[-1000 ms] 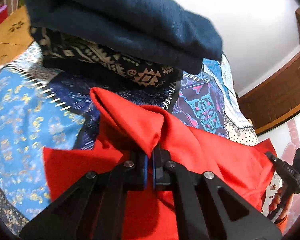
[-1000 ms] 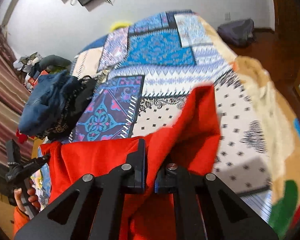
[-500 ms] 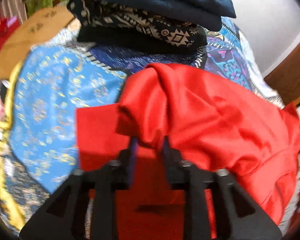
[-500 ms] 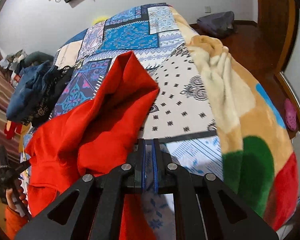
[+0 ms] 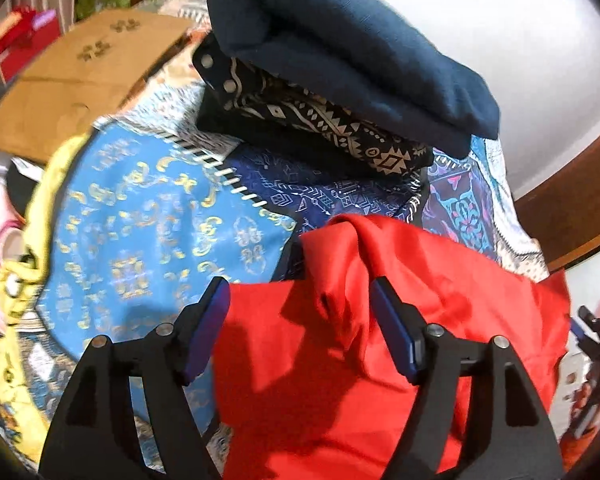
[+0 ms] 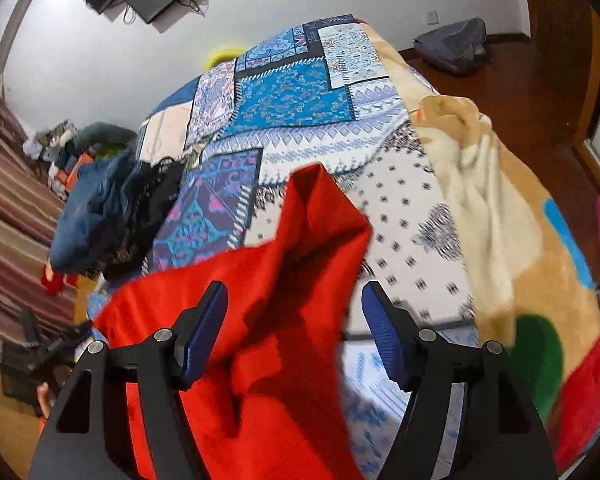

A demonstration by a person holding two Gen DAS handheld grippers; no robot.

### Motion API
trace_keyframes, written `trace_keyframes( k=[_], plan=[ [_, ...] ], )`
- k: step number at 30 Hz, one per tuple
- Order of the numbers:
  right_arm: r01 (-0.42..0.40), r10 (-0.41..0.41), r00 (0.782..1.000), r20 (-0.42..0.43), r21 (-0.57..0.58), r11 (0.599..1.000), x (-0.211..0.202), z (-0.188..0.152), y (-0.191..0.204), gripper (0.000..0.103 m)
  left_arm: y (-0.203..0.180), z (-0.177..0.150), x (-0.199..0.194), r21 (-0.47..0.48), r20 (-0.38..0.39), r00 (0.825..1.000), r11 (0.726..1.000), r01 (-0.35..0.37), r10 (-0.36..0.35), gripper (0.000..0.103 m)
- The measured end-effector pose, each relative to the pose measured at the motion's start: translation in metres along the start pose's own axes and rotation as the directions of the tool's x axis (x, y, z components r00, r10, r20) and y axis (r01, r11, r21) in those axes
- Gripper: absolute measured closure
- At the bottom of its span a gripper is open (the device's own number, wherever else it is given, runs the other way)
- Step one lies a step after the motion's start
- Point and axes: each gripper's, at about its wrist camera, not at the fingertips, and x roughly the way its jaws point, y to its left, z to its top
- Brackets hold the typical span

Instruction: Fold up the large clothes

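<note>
On the patchwork bedspread [image 6: 300, 112] lies the red garment [image 5: 400, 320], rumpled, spread between my two grippers. My left gripper [image 5: 300, 320] hangs over its near edge with its fingers wide apart and nothing between them; a raised fold of red cloth stands up just ahead of the right finger. My right gripper [image 6: 294, 324] is likewise spread wide and holds nothing, with a peaked ridge of the red garment [image 6: 284, 280] rising between and beyond its fingers. Behind the garment, near the far side of the bed, sits a stack of folded clothes [image 5: 340, 60], dark blue on top of a black patterned piece, well apart from my fingers

I judge the cloth to be soft and fairly thick, fleece-like, limp enough to slump into creases wherever it is let go, and light for its size. It should not slip much on the padded fingers, but a thin pinch could pull out under the garment's own drag. I would take hold at an edge or corner, through a single layer where I can find one, not at the bunched ridge, since gripping a lump would carry the wrinkles into the next fold. Which edge is hem or sleeve I cannot tell
</note>
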Motion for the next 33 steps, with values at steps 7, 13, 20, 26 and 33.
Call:
trace_keyframes(
  k=[7, 13, 20, 26, 33],
  plan=[
    [0.053, -0.050, 0.995, -0.082, 0.042, 0.998, 0.048, 0.020, -0.004, 0.037, 0.005, 0.006, 0.059, -0.034, -0.109, 0.992, 0.998, 0.055, -0.058, 0.032],
    [0.066, -0.061, 0.991, -0.116, 0.040, 0.997, 0.078, 0.024, -0.014, 0.034, -0.015, 0.002, 0.078, -0.028, -0.168, 0.963, 0.978, 0.209, -0.210, 0.032],
    [0.038, -0.035, 0.987, -0.154, 0.018, 0.999, 0.085, 0.027, -0.017, 0.091, -0.019, 0.004, 0.063, -0.026, -0.107, 0.967, 0.973, 0.231, -0.232, 0.087],
    [-0.024, 0.022, 0.998, -0.054, -0.023, 0.999, 0.059, 0.041, 0.007, 0.091, -0.033, 0.036, 0.025, 0.058, -0.016, 0.986, 0.984, 0.169, -0.168, 0.091],
    [-0.039, 0.057, 0.992, 0.115, -0.148, 0.988, 0.026, 0.071, 0.062, 0.091, -0.054, 0.081, 0.003, 0.109, 0.079, 0.990, 0.988, 0.106, -0.115, 0.091]
  ],
)
